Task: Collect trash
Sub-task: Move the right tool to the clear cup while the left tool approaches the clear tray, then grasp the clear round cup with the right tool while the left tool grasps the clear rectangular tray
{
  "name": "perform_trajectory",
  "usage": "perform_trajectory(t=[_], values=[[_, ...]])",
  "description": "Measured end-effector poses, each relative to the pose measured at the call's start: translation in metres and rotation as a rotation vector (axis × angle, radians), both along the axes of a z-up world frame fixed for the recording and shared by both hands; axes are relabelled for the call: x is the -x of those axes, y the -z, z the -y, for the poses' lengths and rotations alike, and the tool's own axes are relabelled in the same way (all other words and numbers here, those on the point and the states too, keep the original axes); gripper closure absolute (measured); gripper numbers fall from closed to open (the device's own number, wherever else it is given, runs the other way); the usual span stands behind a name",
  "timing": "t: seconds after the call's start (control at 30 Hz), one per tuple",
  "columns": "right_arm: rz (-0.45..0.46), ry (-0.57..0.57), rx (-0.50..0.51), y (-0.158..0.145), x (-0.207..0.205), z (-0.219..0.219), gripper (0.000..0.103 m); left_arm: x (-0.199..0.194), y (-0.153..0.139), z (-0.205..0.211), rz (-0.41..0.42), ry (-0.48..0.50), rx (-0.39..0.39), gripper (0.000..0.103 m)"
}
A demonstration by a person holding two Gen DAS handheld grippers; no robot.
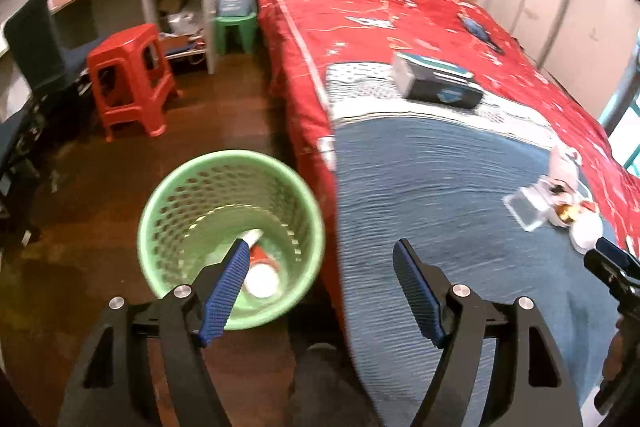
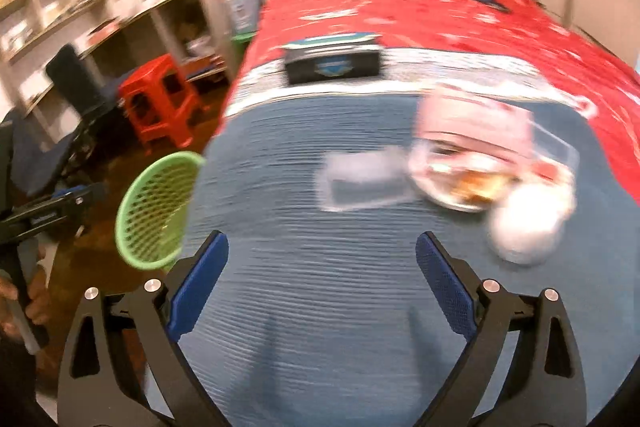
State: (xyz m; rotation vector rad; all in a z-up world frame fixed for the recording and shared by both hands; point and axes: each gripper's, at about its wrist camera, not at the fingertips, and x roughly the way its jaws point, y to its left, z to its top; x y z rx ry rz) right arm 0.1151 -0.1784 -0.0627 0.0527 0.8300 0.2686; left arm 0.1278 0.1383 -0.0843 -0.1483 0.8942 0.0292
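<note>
Though blurred, trash (image 2: 472, 183) beyond right hand-held gripper (image 2: 322, 281)

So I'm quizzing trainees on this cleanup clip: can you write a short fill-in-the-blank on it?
1. The green basket stands on the ____ beside the bed.
2. Both tongs, left and right, hold ____.
3. The clear plastic container lies on the ____ blanket.

Missing words: floor; nothing; blue

Green basket (image 1: 231, 235) upright — trash (image 2: 460, 183) on bed
</note>
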Motion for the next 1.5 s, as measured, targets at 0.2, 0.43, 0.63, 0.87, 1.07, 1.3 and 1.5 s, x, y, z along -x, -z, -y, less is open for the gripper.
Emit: perform_trajectory(t=[0.2, 0.43, 0.63, 0.87, 1.07, 1.3, 1.5], values=[[0.024, 0.166, 0.074, 0.005, 0.002, 0.066, 0.015, -0.012, -0.004, 0.043, 0.002, 0.078, -0.009, 0.031], [-0.016, 0.235, 0.071, 0.025, -0.017, 0.108, 0.019, -0.03, -0.007, 0.089, 0.001, 0.169, -0.041, 0.031], [-0.058, 0.243, 0.046, 0.039, -0.036, 0.118, 0.021, -0.048, -0.005, 0.119, -0.004, 0.238, -0.07, 0.032], [-0.094, 0.247, 0.039, 0.05, -0.051, 0.115, 0.037, -0.073, 0.004, 0.158, -0.015, 0.345, -0.08, 0.032], [-0.083, 0.23, 0.019, 0.047, -0.045, 0.119, 0.041, -0.091, 0.015, 0.197, -0.02, 0.466, -0.098, 0.029], [-0.06, 0.206, -0.004, 0.035, -0.028, 0.128, 0.041, -0.109, 0.031, 0.228, -0.029, 0.578, -0.133, 0.028], [-0.063, 0.203, -0.061, 0.03, -0.015, 0.134, 0.041, -0.121, 0.041, 0.242, -0.044, 0.637, -0.144, 0.027]])
